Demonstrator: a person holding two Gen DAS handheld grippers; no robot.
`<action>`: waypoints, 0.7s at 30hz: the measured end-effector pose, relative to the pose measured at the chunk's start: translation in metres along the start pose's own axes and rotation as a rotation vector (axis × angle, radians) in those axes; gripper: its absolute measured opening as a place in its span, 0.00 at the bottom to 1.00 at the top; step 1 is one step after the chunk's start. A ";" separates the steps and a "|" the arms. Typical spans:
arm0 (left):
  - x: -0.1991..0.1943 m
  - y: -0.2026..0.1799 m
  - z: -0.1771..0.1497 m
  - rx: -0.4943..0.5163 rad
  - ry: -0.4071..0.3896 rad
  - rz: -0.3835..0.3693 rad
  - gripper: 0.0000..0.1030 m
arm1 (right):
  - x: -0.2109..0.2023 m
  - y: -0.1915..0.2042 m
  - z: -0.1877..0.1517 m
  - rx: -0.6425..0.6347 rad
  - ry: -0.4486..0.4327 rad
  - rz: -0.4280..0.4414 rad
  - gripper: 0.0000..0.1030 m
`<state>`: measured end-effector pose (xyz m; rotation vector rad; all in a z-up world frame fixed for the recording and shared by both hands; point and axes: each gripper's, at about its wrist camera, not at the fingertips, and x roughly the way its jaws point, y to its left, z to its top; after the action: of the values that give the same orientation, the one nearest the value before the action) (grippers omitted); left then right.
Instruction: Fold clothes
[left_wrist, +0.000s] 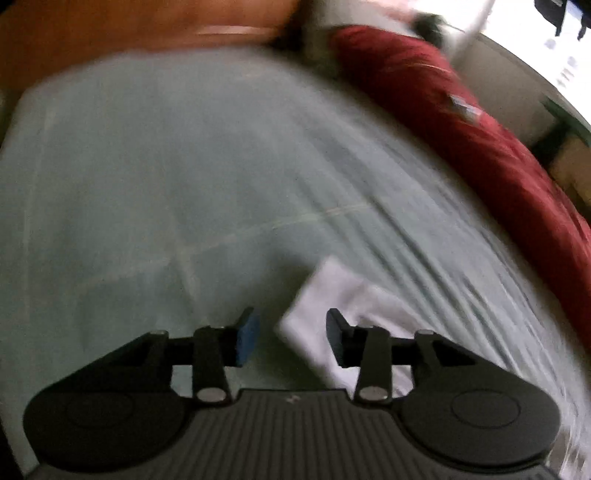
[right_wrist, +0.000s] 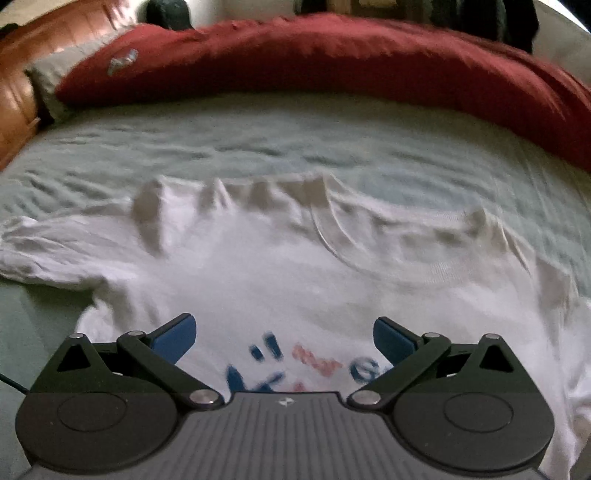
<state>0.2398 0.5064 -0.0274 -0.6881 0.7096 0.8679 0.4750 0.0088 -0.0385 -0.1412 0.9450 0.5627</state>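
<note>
A white T-shirt (right_wrist: 277, 266) with blue and red print lies spread on the pale green bed sheet (right_wrist: 258, 140), collar away from me, its upper edge rumpled. My right gripper (right_wrist: 284, 328) hovers over the shirt's chest, jaws wide open with nothing between them. In the blurred left wrist view a white corner of the shirt (left_wrist: 332, 291) lies on the sheet (left_wrist: 184, 166). My left gripper (left_wrist: 291, 325) hangs above that corner with a clear gap between its fingers. The pads do not press on the cloth.
A dark red duvet (right_wrist: 332, 55) is bunched along the far side of the bed, also seen as the red duvet (left_wrist: 461, 122) at the right. A wooden headboard (left_wrist: 110, 29) and a grey pillow (right_wrist: 48, 77) stand at the bed's end.
</note>
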 end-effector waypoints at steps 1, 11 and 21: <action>-0.005 -0.014 0.000 0.053 -0.001 -0.029 0.49 | 0.000 0.004 0.005 -0.002 -0.018 0.036 1.00; 0.027 -0.150 -0.061 0.521 0.186 -0.250 0.60 | 0.050 0.076 0.061 -0.146 -0.039 0.402 1.00; 0.058 -0.138 -0.053 0.558 0.141 -0.185 0.71 | 0.122 0.117 0.079 -0.204 0.051 0.361 1.00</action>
<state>0.3695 0.4256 -0.0704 -0.3070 0.9485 0.4201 0.5275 0.1837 -0.0747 -0.1697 0.9675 0.9936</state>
